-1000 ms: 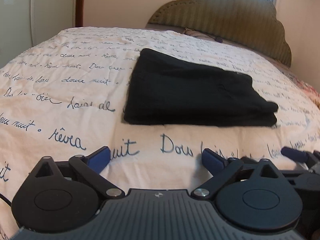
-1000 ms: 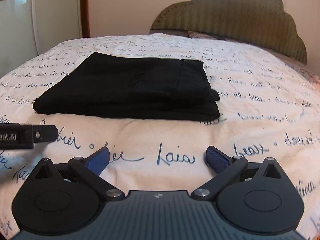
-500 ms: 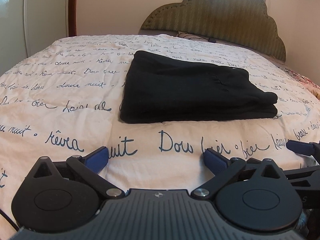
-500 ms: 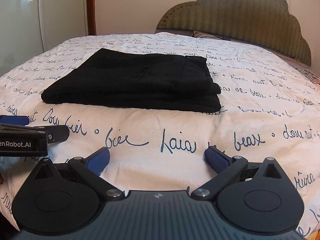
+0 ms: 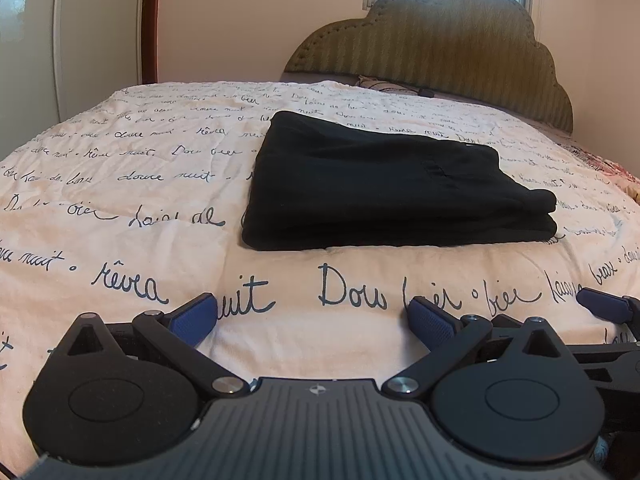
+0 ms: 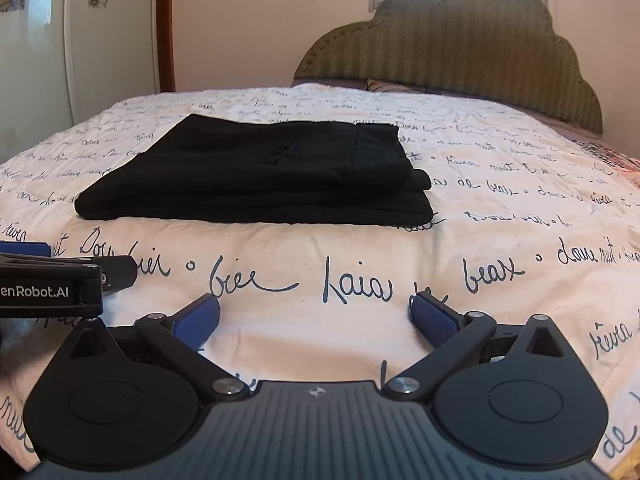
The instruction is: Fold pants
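The black pants [image 5: 384, 188] lie folded into a flat rectangular stack on the white bedspread [image 5: 120, 184]. They also show in the right wrist view [image 6: 264, 176], left of centre. My left gripper [image 5: 312, 316] is open and empty, low over the bedspread and well short of the pants. My right gripper [image 6: 314, 314] is open and empty, likewise short of the pants. The right gripper's blue tip [image 5: 604, 306] shows at the right edge of the left view, and the left gripper's body [image 6: 52, 280] at the left edge of the right view.
The bedspread [image 6: 520, 208] carries dark handwritten script. A green padded headboard [image 5: 448, 48] stands at the far end with a pillow [image 5: 384, 82] below it. A white floral wardrobe [image 6: 60, 40] is at the left, and a patterned fabric [image 5: 608, 168] at the bed's right edge.
Both grippers have drawn back from the pants and tilted up, so more of the wall and headboard shows. The pants have not moved.
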### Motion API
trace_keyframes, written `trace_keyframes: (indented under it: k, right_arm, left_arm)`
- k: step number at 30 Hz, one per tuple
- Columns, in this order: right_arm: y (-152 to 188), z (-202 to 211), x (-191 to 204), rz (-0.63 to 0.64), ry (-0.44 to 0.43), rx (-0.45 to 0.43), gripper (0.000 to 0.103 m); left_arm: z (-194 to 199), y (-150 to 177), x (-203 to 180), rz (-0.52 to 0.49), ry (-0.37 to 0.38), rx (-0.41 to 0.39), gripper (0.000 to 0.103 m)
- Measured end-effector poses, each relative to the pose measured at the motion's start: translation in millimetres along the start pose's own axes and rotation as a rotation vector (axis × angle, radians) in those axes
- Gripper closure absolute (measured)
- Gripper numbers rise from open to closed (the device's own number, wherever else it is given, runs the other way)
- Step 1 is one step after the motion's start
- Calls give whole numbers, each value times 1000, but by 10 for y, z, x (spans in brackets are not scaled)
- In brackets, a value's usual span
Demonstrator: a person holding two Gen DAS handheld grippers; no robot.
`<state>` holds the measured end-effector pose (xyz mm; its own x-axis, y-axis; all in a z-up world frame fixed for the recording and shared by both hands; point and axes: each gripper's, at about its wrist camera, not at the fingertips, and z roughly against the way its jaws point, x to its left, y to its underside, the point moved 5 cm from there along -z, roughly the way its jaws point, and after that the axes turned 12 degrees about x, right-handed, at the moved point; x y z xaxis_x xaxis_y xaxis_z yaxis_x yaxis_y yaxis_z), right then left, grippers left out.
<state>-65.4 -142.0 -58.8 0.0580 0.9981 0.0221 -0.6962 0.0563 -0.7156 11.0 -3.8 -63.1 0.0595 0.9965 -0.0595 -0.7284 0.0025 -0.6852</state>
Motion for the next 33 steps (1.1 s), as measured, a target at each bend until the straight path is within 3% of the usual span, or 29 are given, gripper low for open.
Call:
trace_keyframes:
  k: [33]
  right_arm:
    - [38,12,-5,2,-4,-34,0]
  left_arm:
    - [-35,-23,12,-31,-16,15,0]
